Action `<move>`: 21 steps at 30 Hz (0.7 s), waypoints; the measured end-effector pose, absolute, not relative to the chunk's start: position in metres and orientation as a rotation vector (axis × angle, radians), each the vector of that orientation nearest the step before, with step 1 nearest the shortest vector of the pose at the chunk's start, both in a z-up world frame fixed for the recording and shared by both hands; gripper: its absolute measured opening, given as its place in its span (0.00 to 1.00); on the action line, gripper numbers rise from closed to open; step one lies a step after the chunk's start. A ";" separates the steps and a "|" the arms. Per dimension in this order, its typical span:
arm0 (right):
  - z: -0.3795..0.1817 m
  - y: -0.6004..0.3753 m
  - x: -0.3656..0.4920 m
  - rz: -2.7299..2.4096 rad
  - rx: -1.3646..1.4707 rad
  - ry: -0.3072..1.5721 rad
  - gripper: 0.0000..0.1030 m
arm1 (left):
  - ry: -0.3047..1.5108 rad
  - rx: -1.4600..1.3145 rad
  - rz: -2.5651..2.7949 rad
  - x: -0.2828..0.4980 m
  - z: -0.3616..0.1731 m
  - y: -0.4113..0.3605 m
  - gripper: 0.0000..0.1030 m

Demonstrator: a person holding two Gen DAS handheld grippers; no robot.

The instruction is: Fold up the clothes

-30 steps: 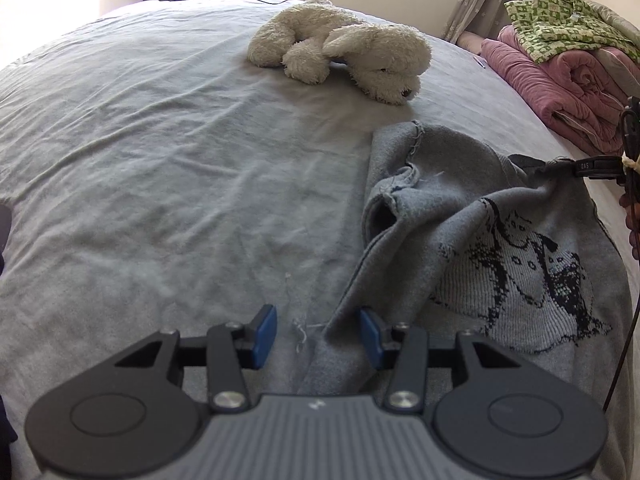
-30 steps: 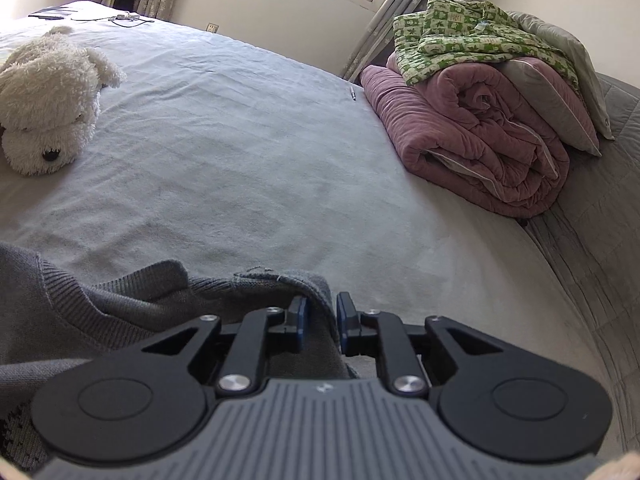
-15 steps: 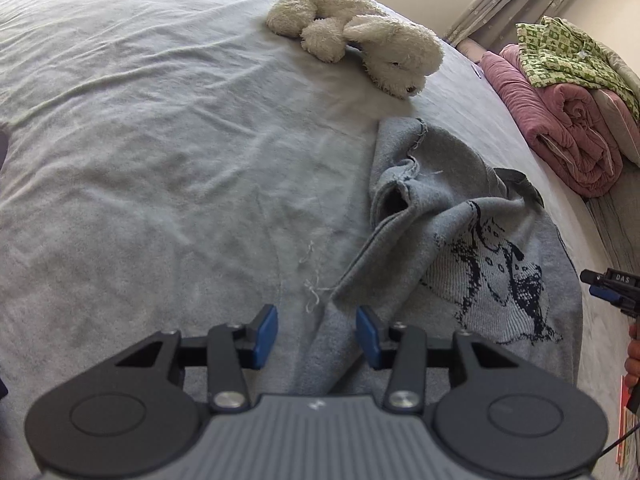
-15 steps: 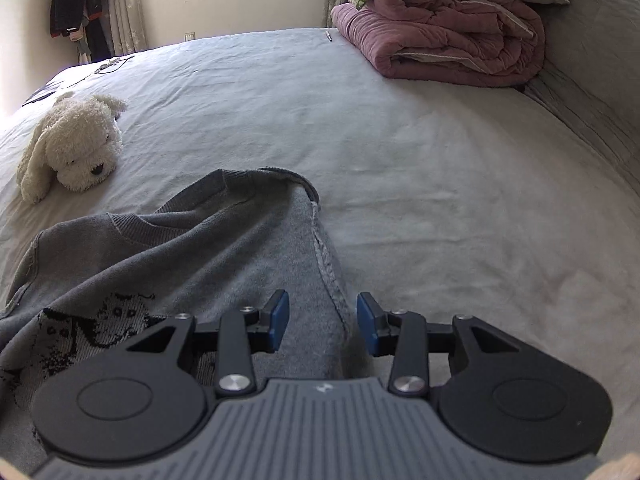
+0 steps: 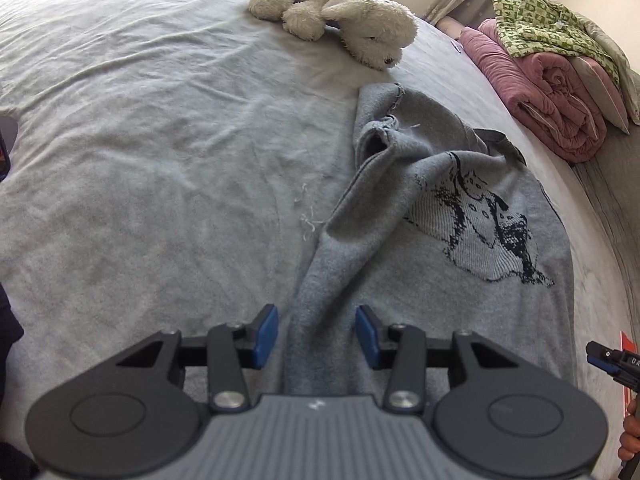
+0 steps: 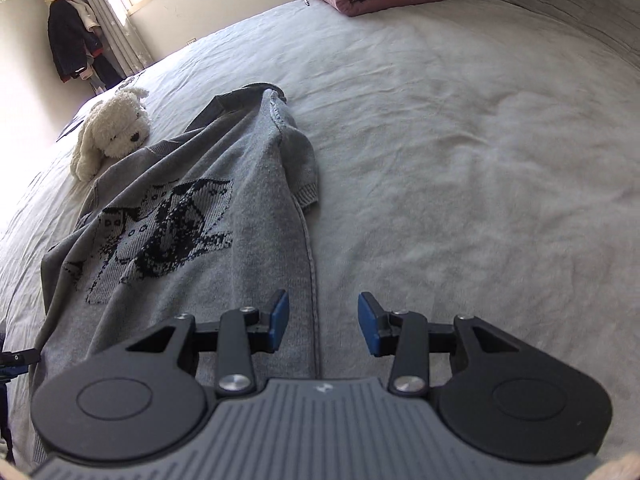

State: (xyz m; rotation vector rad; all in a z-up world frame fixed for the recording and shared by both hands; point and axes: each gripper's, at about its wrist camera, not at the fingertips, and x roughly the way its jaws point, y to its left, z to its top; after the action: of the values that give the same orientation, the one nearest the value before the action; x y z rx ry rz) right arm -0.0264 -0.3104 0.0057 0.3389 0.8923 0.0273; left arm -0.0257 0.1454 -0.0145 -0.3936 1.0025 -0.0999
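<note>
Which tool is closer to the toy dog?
Neither clearly. Left tool sits at the sweater's near edge, right tool at its side seam; the dog lies far beyond both.

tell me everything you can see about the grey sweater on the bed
The grey sweater is a soft knit with a black-and-white knitted animal picture on its front. It lies unfolded and rumpled on the grey bed sheet, one side bunched into a ridge, a short sleeve spread out, its collar towards the plush dog. Both grippers' jaws stand open over its near edges, gripping nothing.
</note>
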 end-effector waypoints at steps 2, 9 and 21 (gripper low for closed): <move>0.003 -0.312 -0.041 0.052 0.361 0.913 0.41 | 1.008 -0.388 -0.116 -0.032 -0.015 0.144 0.41; -0.005 -0.322 -0.082 0.113 0.495 0.996 0.41 | 1.044 -0.464 -0.189 -0.057 -0.022 0.152 0.39; -0.030 -0.331 -0.126 0.174 0.806 1.017 0.42 | 1.099 -0.660 -0.301 -0.095 -0.039 0.170 0.30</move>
State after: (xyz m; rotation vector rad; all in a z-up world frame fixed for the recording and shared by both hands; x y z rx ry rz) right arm -0.1262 -0.3308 -0.0296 0.8059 1.0168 0.1745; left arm -0.0947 0.1703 -0.0393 -0.6603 1.0994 -0.3014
